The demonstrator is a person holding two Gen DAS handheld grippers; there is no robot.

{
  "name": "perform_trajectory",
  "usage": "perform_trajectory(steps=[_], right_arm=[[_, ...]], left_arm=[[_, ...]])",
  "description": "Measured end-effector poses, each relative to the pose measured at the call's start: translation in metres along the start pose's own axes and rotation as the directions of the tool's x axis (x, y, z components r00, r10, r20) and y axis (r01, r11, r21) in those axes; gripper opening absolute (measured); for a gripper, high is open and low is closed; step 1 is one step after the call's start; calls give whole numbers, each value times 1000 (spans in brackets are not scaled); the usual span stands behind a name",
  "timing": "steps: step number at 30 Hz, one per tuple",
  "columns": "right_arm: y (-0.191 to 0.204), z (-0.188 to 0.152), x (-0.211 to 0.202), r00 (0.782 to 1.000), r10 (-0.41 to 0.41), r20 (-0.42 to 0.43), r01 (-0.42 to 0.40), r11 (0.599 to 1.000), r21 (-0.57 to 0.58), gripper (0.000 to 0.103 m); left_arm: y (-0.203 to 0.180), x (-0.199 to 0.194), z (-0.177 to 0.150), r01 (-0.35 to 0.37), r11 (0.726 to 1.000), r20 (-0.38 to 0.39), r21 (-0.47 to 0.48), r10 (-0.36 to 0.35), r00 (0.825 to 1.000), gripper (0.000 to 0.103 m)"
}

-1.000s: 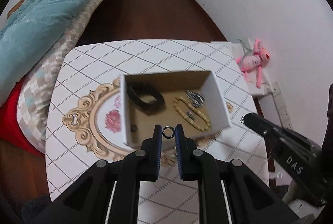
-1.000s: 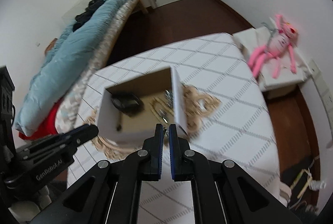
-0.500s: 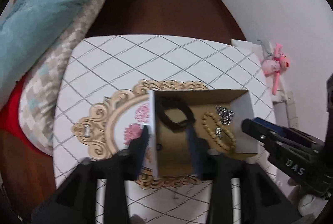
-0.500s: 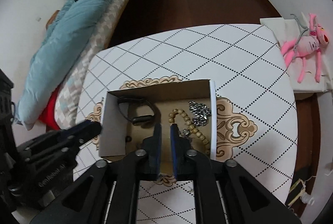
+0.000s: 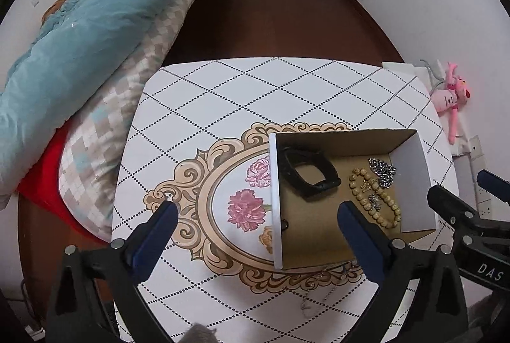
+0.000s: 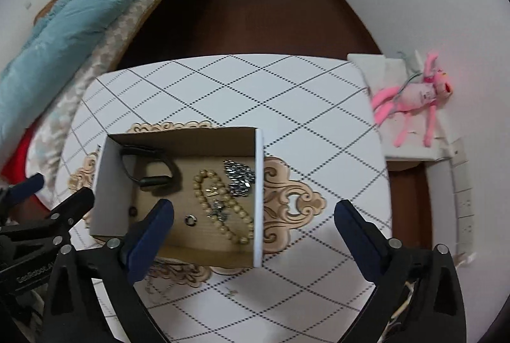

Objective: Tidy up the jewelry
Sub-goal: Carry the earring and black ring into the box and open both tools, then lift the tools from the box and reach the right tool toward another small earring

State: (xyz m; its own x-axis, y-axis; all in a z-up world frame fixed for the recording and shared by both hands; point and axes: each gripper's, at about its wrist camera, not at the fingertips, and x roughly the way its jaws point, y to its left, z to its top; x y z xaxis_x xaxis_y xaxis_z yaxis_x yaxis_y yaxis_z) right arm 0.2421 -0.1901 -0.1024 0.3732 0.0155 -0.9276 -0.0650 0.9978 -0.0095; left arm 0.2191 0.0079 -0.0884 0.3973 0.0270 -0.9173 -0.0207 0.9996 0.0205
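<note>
An open white cardboard box sits on the patterned table. Inside lie a black band, a beige bead bracelet, a silver chain and two small dark rings; one ring shows by the box's left wall. My left gripper is open and empty above the box's left wall. My right gripper is open and empty above the box's right wall.
A thin chain lies on the table in front of the box. A bed with a teal quilt stands at the left. A pink plush toy lies on a white stand at the right.
Both grippers were shut, the left holding a small dark ring; both have opened wide. The ring now lies in the box. Both views have shifted over the box.
</note>
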Motion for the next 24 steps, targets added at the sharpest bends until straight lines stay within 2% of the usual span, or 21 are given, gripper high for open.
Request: perform_trajectory(steps=[5, 15, 21, 24], right_arm=[[3, 0, -15, 999, -13, 32, 13, 1000, -3, 103], [3, -14, -61, 993, 41, 111, -44, 999, 21, 103], [0, -51, -62, 991, 82, 110, -86, 996, 34, 103], [-3, -79, -40, 994, 89, 69, -93, 994, 54, 103]], left_arm=[[3, -15, 3, -6, 1000, 36, -8, 7, 999, 102], [12, -62, -2, 14, 1000, 119, -26, -11, 993, 102], [12, -59, -44, -7, 1000, 108, -15, 8, 994, 102], [9, -34, -72, -38, 999, 51, 21, 37, 998, 102]])
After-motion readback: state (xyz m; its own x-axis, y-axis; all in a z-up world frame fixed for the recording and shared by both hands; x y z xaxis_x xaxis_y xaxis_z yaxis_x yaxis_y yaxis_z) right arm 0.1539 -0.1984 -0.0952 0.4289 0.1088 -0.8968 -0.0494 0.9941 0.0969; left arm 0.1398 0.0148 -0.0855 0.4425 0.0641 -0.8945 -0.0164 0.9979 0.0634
